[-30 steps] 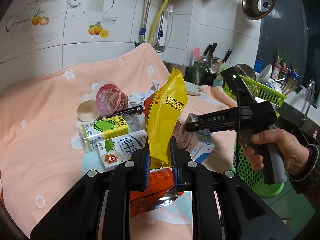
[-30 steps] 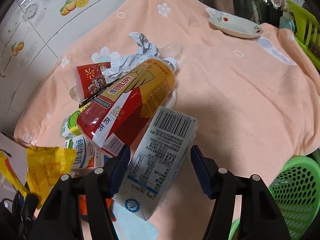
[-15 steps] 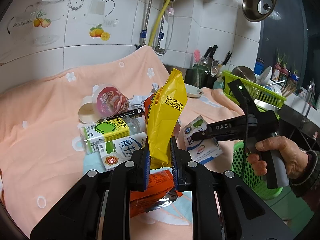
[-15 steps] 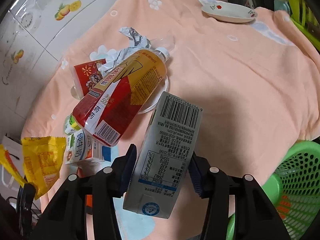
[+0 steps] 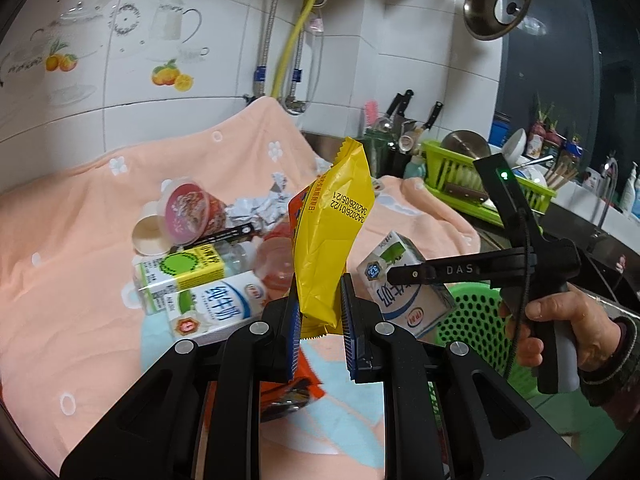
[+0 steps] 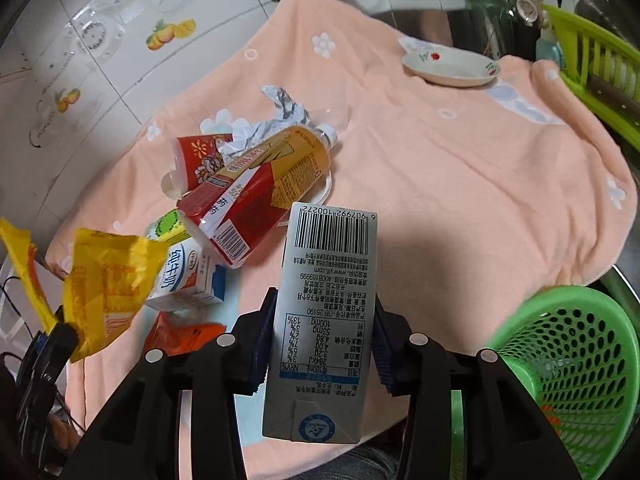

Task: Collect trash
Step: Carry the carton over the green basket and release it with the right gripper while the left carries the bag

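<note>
the left gripper (image 5: 320, 312) pinches the yellow snack wrapper (image 5: 330, 236) near its lower crimped edge with jaws nearly together, so the limp bag stands upright above the peach blanket (image 5: 80, 216) instead of dragging. the right gripper (image 6: 320, 336) has just been closing its jaws and now clamps the silver milk carton (image 6: 326, 316) across its narrow sides, lifted clear of the blanket. the green mesh basket (image 6: 568, 364) sits just off the counter edge at lower right, likely the drop point. a tea bottle (image 6: 264, 196), other cartons and crumpled foil (image 6: 280, 120) are uncollected.
</note>
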The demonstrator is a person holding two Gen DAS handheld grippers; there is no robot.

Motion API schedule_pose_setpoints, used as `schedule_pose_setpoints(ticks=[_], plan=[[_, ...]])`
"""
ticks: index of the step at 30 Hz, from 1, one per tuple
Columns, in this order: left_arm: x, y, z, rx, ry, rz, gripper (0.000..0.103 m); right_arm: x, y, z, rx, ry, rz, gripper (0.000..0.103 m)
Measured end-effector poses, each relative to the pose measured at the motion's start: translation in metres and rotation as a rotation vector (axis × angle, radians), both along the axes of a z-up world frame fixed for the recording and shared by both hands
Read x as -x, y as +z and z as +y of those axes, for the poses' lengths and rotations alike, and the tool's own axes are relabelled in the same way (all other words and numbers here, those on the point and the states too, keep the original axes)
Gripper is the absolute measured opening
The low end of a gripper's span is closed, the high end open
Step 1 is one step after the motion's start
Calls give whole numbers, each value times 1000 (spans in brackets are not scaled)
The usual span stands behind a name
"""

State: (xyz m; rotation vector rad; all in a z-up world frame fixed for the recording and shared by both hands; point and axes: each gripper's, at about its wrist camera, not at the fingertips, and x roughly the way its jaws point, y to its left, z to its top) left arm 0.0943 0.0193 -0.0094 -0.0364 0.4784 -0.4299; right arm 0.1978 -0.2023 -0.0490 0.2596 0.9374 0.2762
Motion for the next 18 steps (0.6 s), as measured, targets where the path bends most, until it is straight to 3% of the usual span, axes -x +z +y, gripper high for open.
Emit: schedule_pose_setpoints(ticks=[9, 18], plan=[[8, 3, -40, 9, -84, 1, 17, 51, 10, -40, 64, -45, -73, 41], [18, 1, -88, -2, -182, 5, 17, 104, -20, -97, 183, -140, -55, 41]])
